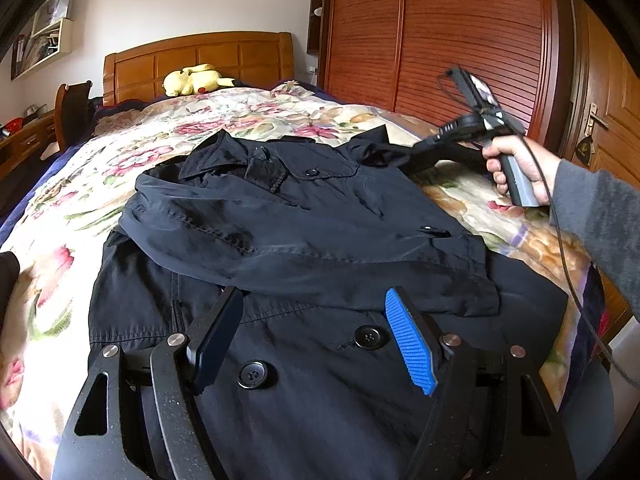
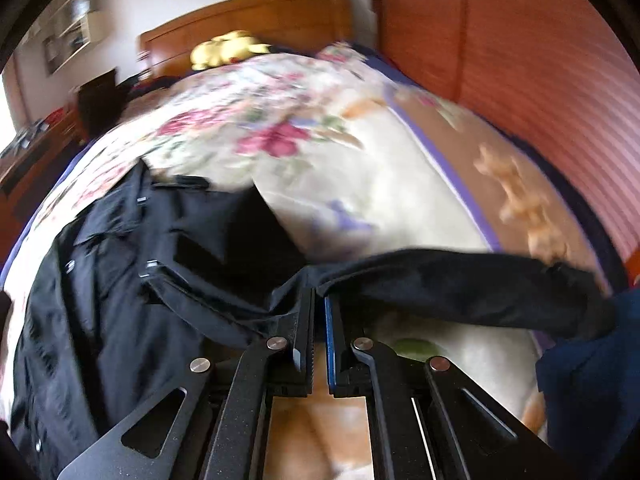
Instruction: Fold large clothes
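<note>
A black button-up coat (image 1: 304, 248) lies spread on the flowered bedspread (image 1: 132, 148), collar toward the headboard, one sleeve folded across its chest. My left gripper (image 1: 312, 320) is open and empty, hovering just above the coat's front by two black buttons. My right gripper (image 2: 319, 300) is shut on the coat's other sleeve (image 2: 460, 284), holding it lifted off the bed at the coat's right side. In the left wrist view the right gripper (image 1: 420, 152) shows at the right shoulder, held by a hand. The right wrist view is motion-blurred.
A yellow plush toy (image 1: 192, 79) lies by the wooden headboard (image 1: 200, 60). A slatted wooden wardrobe (image 1: 440, 40) stands along the bed's right side. A desk and chair (image 1: 72, 116) stand at the left. A dark blue cloth (image 2: 592, 368) hangs at the right.
</note>
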`<control>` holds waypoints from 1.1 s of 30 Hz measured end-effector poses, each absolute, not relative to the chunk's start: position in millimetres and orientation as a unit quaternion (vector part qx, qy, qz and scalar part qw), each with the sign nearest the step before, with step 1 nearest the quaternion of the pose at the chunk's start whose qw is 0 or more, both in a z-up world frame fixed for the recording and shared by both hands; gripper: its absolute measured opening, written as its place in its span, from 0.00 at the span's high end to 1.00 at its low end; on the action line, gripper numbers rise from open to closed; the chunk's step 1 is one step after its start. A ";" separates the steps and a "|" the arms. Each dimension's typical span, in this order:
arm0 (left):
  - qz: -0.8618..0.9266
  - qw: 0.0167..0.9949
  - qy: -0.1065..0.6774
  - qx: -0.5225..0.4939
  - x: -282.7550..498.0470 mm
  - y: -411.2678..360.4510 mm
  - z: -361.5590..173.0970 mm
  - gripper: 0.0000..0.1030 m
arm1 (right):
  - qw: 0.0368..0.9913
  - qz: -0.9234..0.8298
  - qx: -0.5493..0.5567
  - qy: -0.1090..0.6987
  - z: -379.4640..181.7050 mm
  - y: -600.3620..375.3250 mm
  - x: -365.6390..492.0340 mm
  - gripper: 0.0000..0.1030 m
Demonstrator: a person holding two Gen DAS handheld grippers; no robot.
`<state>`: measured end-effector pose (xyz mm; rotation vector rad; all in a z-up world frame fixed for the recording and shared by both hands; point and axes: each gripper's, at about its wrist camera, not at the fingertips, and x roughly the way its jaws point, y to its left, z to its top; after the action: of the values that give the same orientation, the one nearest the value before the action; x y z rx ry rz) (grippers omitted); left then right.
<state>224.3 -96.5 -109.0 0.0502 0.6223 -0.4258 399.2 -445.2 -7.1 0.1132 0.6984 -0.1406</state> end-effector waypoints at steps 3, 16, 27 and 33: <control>-0.205 0.932 0.299 0.025 222.1 -95.0 -107.2 0.27 | 0.945 -0.039 0.034 0.323 9.0 -412.3 384.8 0.96; -0.189 0.939 0.286 0.013 216.0 -75.6 -98.8 0.27 | 0.940 0.053 -0.054 0.333 15.4 -297.0 329.5 0.96; -0.185 0.942 0.281 0.011 210.9 -67.8 -96.0 0.27 | 0.936 0.059 -0.069 0.341 24.2 -276.3 303.1 0.91; -0.183 0.943 0.278 0.006 207.1 -63.0 -95.4 0.27 | 0.948 0.044 -0.066 0.307 41.4 -282.0 280.8 0.74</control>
<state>207.1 -63.0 -95.4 0.0119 0.5658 -0.3731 280.8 -282.0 41.4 -0.1342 0.6250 0.0896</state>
